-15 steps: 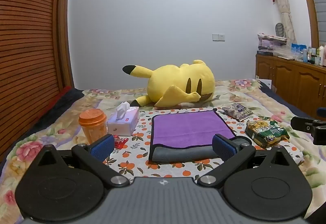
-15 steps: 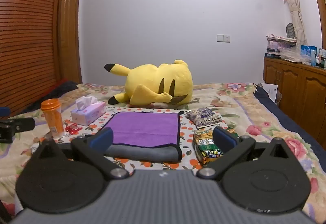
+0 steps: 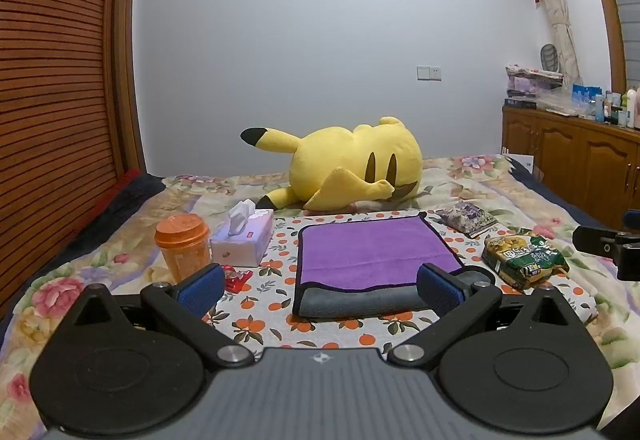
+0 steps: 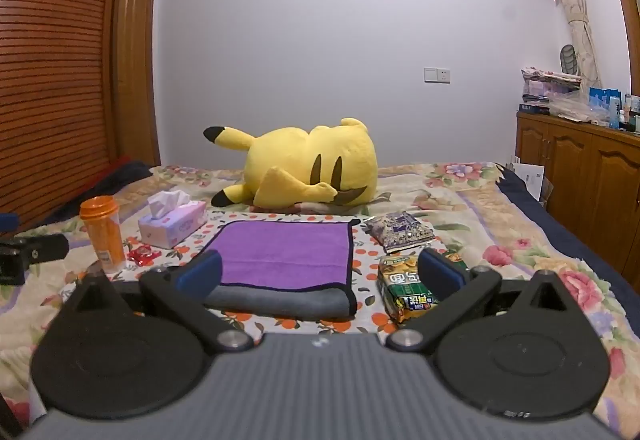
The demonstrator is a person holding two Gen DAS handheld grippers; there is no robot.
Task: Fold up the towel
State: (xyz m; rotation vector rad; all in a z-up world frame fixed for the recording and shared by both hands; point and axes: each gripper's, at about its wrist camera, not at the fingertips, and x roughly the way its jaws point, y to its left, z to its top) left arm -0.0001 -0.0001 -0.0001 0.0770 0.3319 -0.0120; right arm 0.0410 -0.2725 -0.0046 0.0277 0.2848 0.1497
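Observation:
A purple towel [image 3: 372, 252] with a grey underside lies folded on the bed, its rolled grey fold [image 3: 360, 302] nearest me. It also shows in the right wrist view [image 4: 286, 254]. My left gripper [image 3: 320, 288] is open and empty, held back from the towel's near edge. My right gripper [image 4: 320, 274] is open and empty, also short of the towel. Each gripper's tip shows at the edge of the other's view.
An orange cup [image 3: 184, 246], a tissue box [image 3: 244, 240] and a red wrapper [image 3: 236, 278] lie left of the towel. A green snack bag [image 3: 524, 260] and a purple packet [image 3: 468, 217] lie right. A yellow plush [image 3: 348, 165] lies behind. A wooden cabinet [image 3: 572, 163] stands right.
Both grippers have shifted slightly; the towel lies as before and both stay open.

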